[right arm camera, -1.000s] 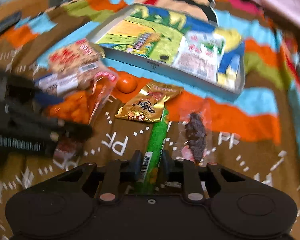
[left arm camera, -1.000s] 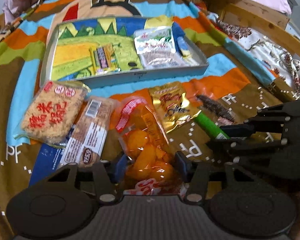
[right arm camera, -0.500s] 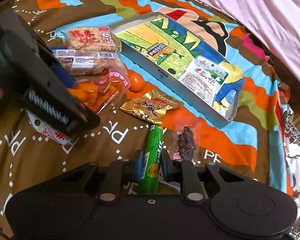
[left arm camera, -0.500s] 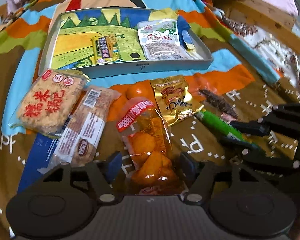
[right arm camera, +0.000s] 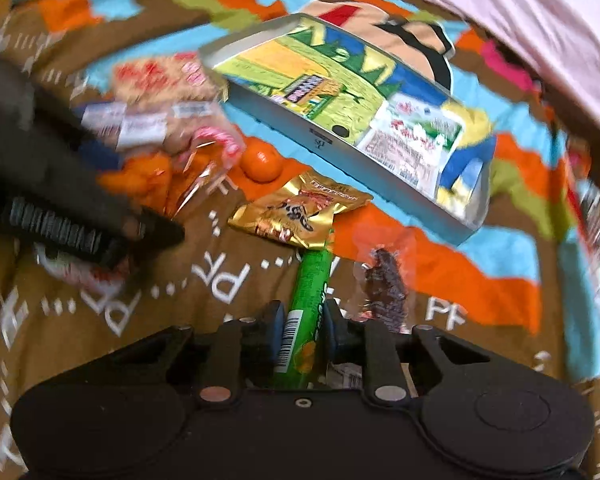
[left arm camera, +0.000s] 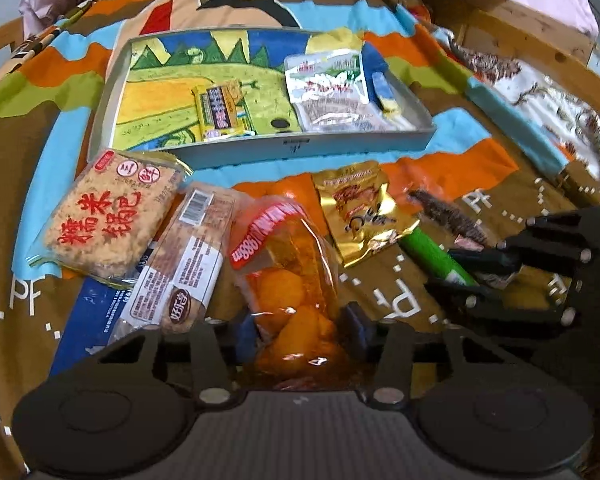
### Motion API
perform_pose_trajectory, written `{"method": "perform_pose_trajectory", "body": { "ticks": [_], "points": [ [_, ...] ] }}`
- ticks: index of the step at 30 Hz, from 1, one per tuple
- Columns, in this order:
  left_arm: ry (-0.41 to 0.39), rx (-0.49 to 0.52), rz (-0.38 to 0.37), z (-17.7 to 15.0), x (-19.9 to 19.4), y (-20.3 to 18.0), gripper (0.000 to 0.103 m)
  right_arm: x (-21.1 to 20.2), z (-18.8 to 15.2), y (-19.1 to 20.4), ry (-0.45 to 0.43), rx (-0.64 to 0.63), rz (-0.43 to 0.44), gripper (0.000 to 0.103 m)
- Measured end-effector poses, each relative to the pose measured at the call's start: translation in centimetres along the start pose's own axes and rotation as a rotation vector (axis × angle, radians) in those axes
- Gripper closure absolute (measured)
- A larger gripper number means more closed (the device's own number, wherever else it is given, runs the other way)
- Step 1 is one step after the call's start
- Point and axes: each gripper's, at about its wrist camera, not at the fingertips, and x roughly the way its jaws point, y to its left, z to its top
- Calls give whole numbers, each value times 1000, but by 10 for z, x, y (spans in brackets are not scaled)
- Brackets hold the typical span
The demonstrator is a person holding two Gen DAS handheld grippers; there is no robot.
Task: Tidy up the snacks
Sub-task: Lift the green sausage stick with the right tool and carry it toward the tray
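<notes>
Snacks lie spread over a patterned bedspread (left arm camera: 480, 152) in brown, orange and blue, in front of a shallow grey tray (left arm camera: 300, 146) with a painted landscape floor. Inside the tray, a white-and-green pouch (left arm camera: 332, 88) lies toward its right side, a yellow packet (left arm camera: 220, 112) lies near the front wall at centre, and a small blue-and-yellow item (left arm camera: 384, 90) lies just beside the pouch. On the bedspread, left to right: a rice cracker pack (left arm camera: 108, 216) with red characters, overlapping a long biscuit pack (left arm camera: 180, 268) that rests partly on a flat blue item (left arm camera: 84, 320); a clear bag of orange fruit pieces (left arm camera: 288, 280); a gold foil packet (left arm camera: 364, 212); a green tube (right arm camera: 308, 304); and a clear sachet of dark dried pieces (right arm camera: 386, 288). A loose mandarin (right arm camera: 260, 164) sits between the fruit bag and the tray's front wall. Left tongs (left arm camera: 300, 328): fingers stand on either side of the lower end of the fruit bag; whether they press it cannot be determined. Right tongs (right arm camera: 302, 328): clenched on the green tube near its barcode end, with the tube's far end tucked under the edge of the gold packet. Part of the right wrist view is motion-blurred.
</notes>
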Motion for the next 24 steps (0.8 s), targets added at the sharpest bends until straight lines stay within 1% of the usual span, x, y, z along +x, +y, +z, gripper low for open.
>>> {"method": "perform_pose_trajectory", "body": {
  "ticks": [1, 2, 4, 5, 7, 10, 12, 14, 16, 17, 19, 21, 24],
  "points": [
    [-12, -9, -10, 0, -4, 0, 63, -3, -2, 7, -8, -61, -40, 82],
    [-16, -15, -26, 1, -7, 0, 63, -6, -4, 14, -18, -124, -79, 83],
    [-11, -6, -23, 1, -9, -1, 63, -9, -8, 22, -31, -209, -126, 83],
    [7, 3, -20, 0, -7, -2, 63, -9, -9, 25, -34, -234, -137, 83],
    [25, -6, -27, -2, -3, -1, 62, -11, -11, 27, -38, -248, -138, 83],
    [22, -22, -45, 0, -1, 2, 61, -14, -12, 27, -49, -257, -146, 84],
    [29, -14, -48, 0, 4, 2, 56, -14, -10, 26, -55, -259, -147, 84],
    [37, 14, -41, -2, 10, -1, 54, -14, -10, 26, -57, -255, -144, 84],
    [28, 62, -22, -2, 13, -7, 53, -15, -10, 28, -60, -261, -146, 84],
    [25, 71, -18, -3, 14, -9, 53, -14, -10, 28, -62, -265, -147, 84],
    [20, 56, -20, -3, 13, -7, 56, -13, -10, 29, -64, -270, -151, 84],
    [14, 51, -20, -3, 11, -7, 57, -14, -10, 29, -66, -276, -157, 84],
    [8, 55, -12, -5, 6, -10, 57, -19, -13, 31, -74, -300, -192, 85]
  ]
}}
